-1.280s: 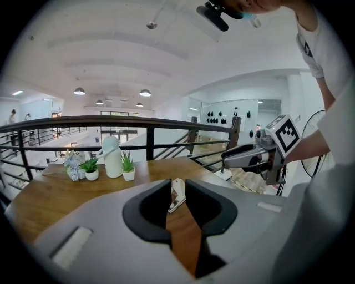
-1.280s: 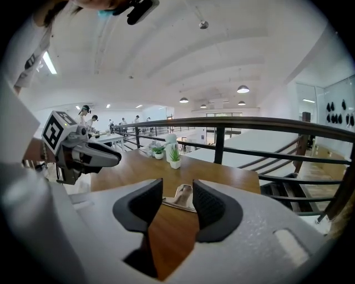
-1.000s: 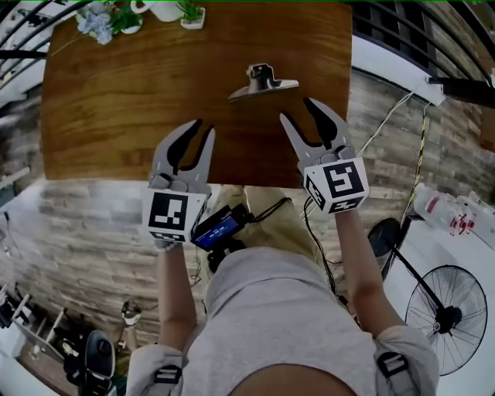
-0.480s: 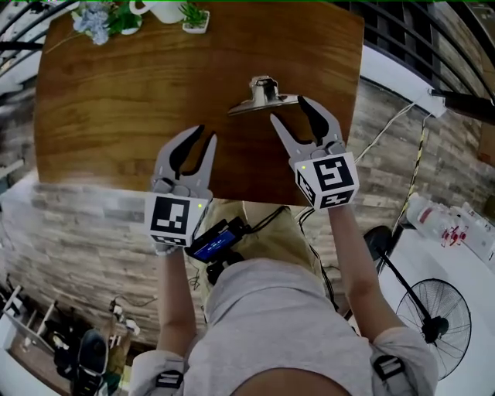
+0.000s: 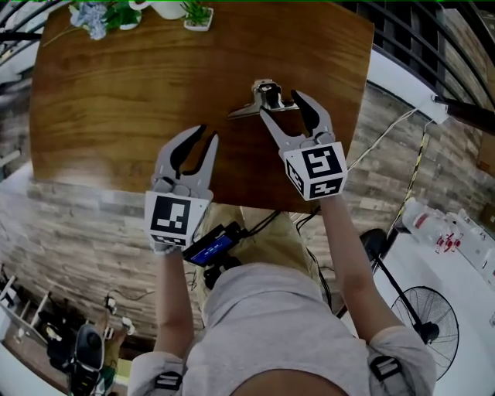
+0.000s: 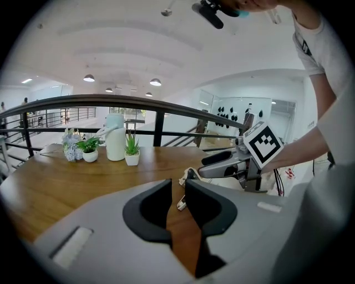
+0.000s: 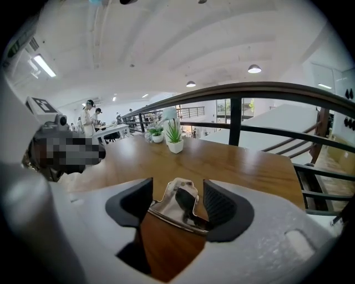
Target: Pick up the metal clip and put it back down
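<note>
Right gripper view: metal clip (image 7: 172,208) on table (image 7: 249,166), between right gripper (image 7: 177,191) jaws. These are wide apart, just been opening, not touching. Clip shiny, slanted: may slip or tip when squeezed. Left gripper (image 6: 178,186) jaws bit apart, empty.

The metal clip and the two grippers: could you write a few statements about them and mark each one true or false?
1. The metal clip rests on the wooden table. True.
2. The right gripper is shut on the clip. False: its jaws have just been opening and stand apart on either side of the clip, without pressing it.
3. The left gripper holds the clip. False: nothing is between its jaws, only bare wood shows through the gap.
4. Small potted plants stand at the far edge of the table. True.
</note>
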`<state>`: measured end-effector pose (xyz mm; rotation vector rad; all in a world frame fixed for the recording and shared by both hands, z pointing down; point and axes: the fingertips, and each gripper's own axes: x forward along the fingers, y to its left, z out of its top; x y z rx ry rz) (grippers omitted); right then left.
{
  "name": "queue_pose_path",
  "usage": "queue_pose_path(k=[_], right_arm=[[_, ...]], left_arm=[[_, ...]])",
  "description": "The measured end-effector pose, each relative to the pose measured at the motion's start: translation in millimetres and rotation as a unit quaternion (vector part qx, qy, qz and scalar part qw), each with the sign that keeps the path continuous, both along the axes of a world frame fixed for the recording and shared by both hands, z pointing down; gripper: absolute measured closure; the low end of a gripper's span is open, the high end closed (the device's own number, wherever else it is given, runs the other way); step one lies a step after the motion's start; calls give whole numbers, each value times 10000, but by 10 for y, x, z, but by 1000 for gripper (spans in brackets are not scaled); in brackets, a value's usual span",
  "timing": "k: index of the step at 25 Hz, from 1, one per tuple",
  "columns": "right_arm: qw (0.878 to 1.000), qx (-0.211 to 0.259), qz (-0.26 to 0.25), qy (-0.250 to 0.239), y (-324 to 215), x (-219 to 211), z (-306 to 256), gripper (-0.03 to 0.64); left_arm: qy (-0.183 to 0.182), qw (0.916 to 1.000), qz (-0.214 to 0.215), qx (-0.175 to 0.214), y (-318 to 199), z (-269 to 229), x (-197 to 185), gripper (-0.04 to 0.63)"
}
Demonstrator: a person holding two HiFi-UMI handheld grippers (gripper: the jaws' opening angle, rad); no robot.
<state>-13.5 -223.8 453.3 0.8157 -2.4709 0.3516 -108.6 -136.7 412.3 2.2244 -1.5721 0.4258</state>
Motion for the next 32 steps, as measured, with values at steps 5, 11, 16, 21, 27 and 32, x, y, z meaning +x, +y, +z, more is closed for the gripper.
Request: queue_pose_path(k=[5,11,16,21,27,32], right_arm=[[9999,-105,-38,75,-72,-68,162,321],[9998,-190,1,117,-124,-153,289,310],[9996,-251,8,160,-152,-203,375,304],[9992,-318,21,232,-181,-220,456,304],[9986,-422,-6,319,-167,-231,538,316],[9977,-652,40,152,-177,-231,521,347]], left_arm=[[12,10000,-32,-50,-20,61,-15,518],[21,9999,-58,-105,-30,107,-23,518],[22,9999,-61,-155,-36,144,-21,518],[1,9998,-54,-204,-58,186,-24,518],[39,9997,-47,-230,-72,212,-7,518],[46,9997,-24,-247,-89,224,11,518]])
